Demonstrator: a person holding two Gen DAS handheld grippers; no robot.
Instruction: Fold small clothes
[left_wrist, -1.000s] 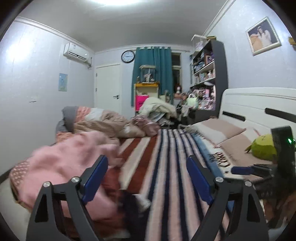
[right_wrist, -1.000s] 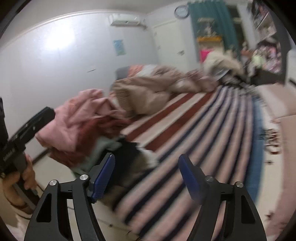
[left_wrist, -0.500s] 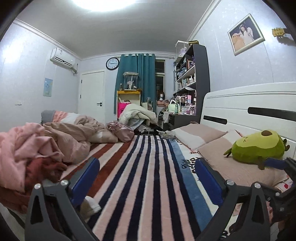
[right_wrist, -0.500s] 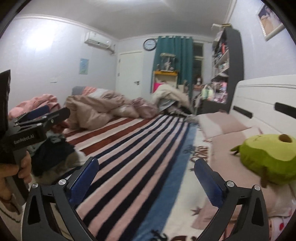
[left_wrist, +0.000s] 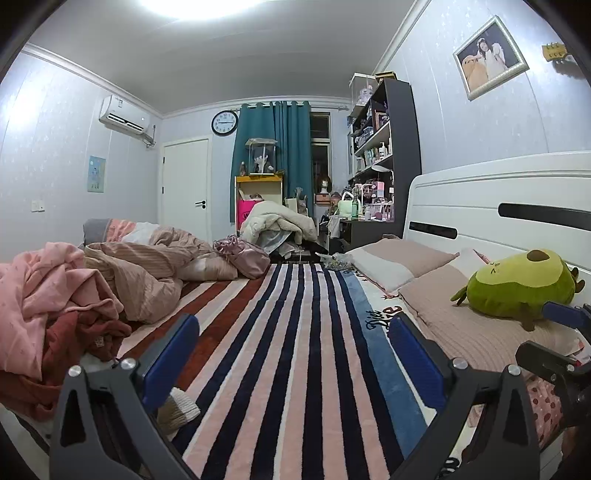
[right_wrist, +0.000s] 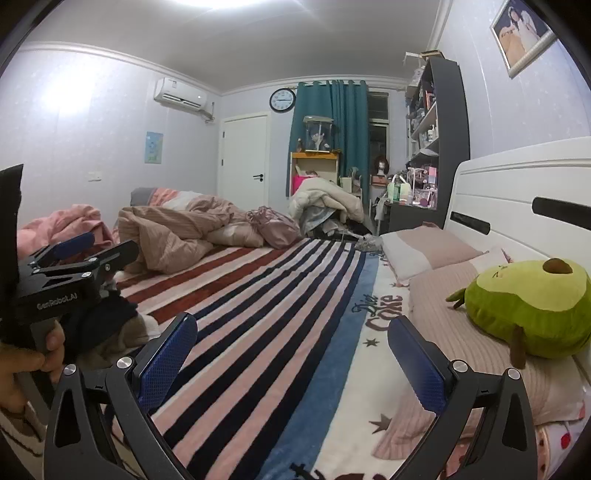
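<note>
A heap of small clothes lies at the bed's left edge, with pink pieces (left_wrist: 55, 288) on top, a dark red one (left_wrist: 85, 332) below and a beige-white piece (left_wrist: 179, 406) near the left finger. My left gripper (left_wrist: 293, 354) stands open over the striped blanket, nothing between its blue pads (left_wrist: 173, 358). My right gripper (right_wrist: 291, 360) is open too, above the blanket's blue band, with nothing in it. In the right wrist view, the left gripper (right_wrist: 99, 247) is held by a hand (right_wrist: 29, 362) in front of dark clothing (right_wrist: 107, 314).
A striped blanket (left_wrist: 295, 332) covers the bed. A crumpled beige duvet (left_wrist: 147, 273) lies at the far left. Pillows (right_wrist: 428, 247) and a green avocado plush (right_wrist: 532, 306) sit by the white headboard (right_wrist: 517, 192) on the right. Shelves and piled bedding stand beyond the bed.
Both views have swung right, from the clothes heap to the length of the bed, then held still. Both grippers' jaws stand wider apart than a second ago.
</note>
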